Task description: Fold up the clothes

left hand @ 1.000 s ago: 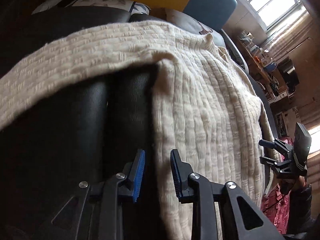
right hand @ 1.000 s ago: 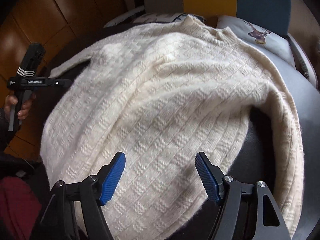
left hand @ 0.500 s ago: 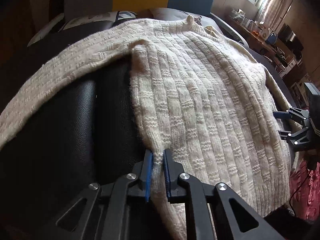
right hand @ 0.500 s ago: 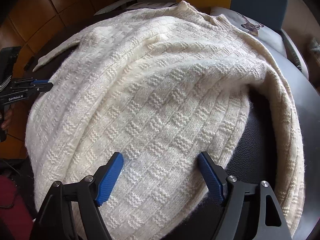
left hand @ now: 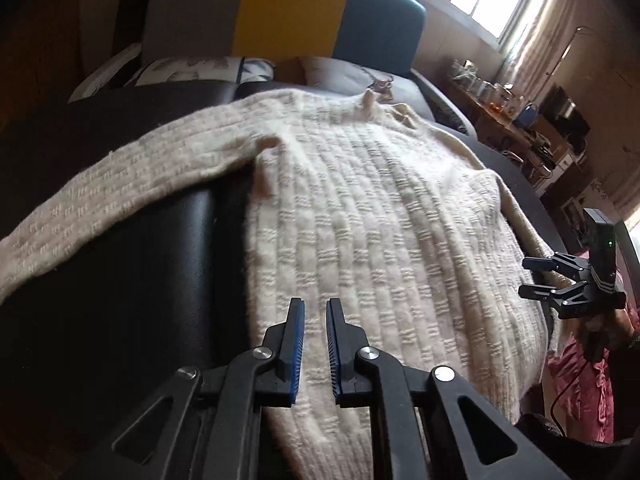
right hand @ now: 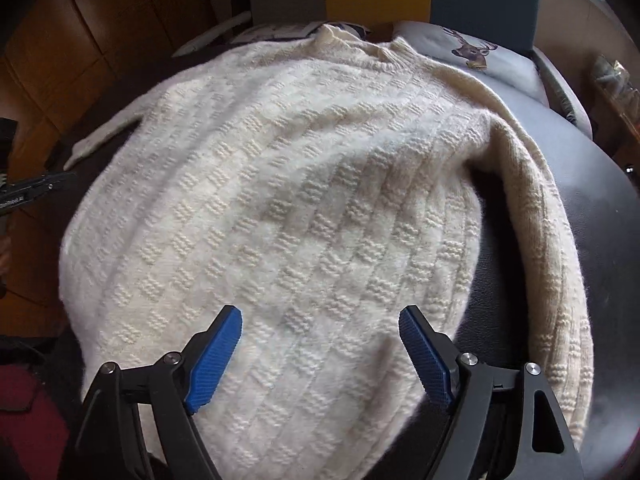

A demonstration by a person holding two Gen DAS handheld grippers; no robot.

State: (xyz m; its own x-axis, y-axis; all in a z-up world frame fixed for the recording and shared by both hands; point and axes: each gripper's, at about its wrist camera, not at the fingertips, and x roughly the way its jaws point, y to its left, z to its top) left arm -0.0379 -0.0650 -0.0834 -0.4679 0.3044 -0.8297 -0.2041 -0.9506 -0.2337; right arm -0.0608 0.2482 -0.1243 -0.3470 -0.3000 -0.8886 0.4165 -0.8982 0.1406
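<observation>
Sweater (right hand: pixel 280 208) lies flat at 12 o'clock beyond both grippers; left gripper (left hand: pixel 315 344) fingers nearly together, pinching nothing; right gripper (right hand: pixel 320 354) fingers spread wide.

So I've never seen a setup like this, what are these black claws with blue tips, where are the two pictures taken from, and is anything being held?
There is no robot here. A person holds a hand-operated gripper in each hand, and each one carries a wide-angle camera looking forward along its two blue-padded fingers. One picture comes from the left gripper, the other from the right gripper. The right gripper also shows at the edge of the left camera's picture.

A cream knitted sweater lies spread flat on a dark leather surface, sleeves out to the sides. Behind it are cushions, one with a deer print.

The left gripper's fingers are close together above the sweater's side, with a gap between them and no cloth in it. The right gripper is wide open above the hem. Nothing is held.
</observation>
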